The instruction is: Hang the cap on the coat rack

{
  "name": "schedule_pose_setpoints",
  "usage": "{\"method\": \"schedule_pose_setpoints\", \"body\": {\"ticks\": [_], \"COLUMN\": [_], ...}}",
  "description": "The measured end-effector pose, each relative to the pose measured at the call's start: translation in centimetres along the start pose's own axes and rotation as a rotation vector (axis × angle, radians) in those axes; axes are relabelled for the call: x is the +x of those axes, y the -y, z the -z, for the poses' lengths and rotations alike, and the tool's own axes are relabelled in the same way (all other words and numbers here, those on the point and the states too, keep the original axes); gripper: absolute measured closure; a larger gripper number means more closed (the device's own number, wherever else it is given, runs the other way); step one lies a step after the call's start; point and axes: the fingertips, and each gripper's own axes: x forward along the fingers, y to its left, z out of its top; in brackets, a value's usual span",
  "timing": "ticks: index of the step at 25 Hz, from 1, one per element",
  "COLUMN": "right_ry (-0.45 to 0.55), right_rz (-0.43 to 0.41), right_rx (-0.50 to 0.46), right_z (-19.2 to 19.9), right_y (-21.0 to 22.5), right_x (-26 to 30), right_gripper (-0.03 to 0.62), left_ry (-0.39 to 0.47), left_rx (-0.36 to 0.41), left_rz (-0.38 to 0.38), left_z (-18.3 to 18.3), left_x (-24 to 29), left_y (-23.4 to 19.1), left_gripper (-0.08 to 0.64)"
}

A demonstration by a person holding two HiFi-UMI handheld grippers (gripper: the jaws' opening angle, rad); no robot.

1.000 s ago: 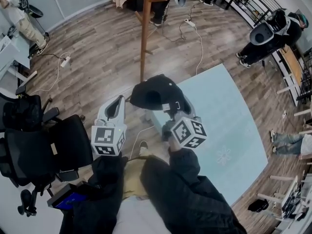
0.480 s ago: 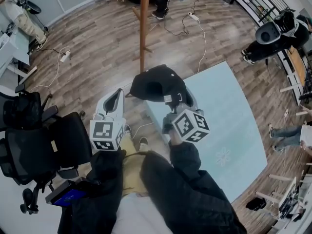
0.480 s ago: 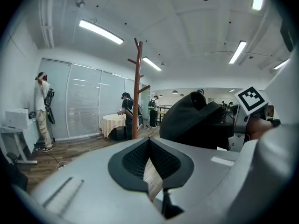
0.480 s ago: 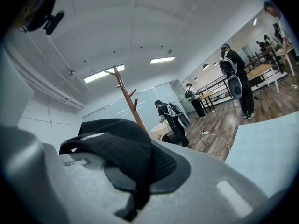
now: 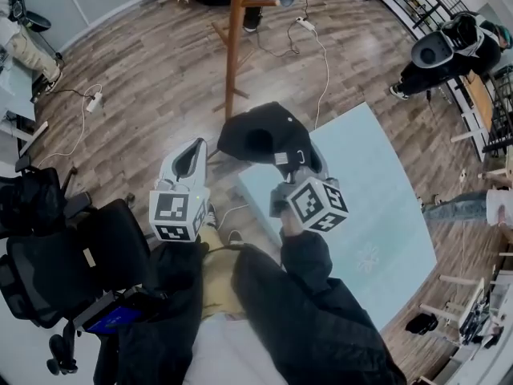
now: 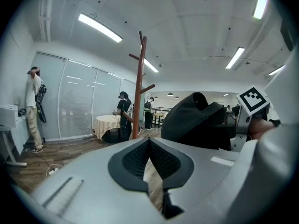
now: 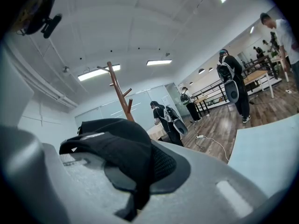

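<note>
Right gripper (image 5: 303, 165): we have its fingers clamped on the edge of the black cap (image 5: 260, 139).
Left gripper (image 5: 191, 163): we hold its fingers together, empty.
Cap: held above the floor, coat rack (image 5: 233, 46) at its 12 o'clock, apart.

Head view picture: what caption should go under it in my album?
Right tongs grip a black cap, wooden coat rack ahead.
</note>
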Motion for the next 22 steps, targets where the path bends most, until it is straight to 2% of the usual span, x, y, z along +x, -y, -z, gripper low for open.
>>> {"method": "schedule_pose_setpoints", "body": {"ticks": [10,17,22], "right_ry": [0.025,0.105,0.13], "right_rz": [0.096,0.17,0.21], "right_rx": [-0.013,-0.023,-0.026], "right_z": [-0.6,-2.8,-5.7], "right_y": [-0.9,0.9,1.8], "right_x": [5.5,3.9,6.1], "right_gripper": [0.594,0.594,0.594], "left_ry": [-0.008,-0.002,-0.018], "left_rx": [-0.021,-0.011,-0.024], "left_rz": [0.072,0.137,0.152], "left_z": [-1.0,-0.6,-1.7], "left_x": [4.5,4.7,6.9], "left_y": [-5.4,-4.2,-4.9], "left_gripper": [0.558,0.558,0.558]}}
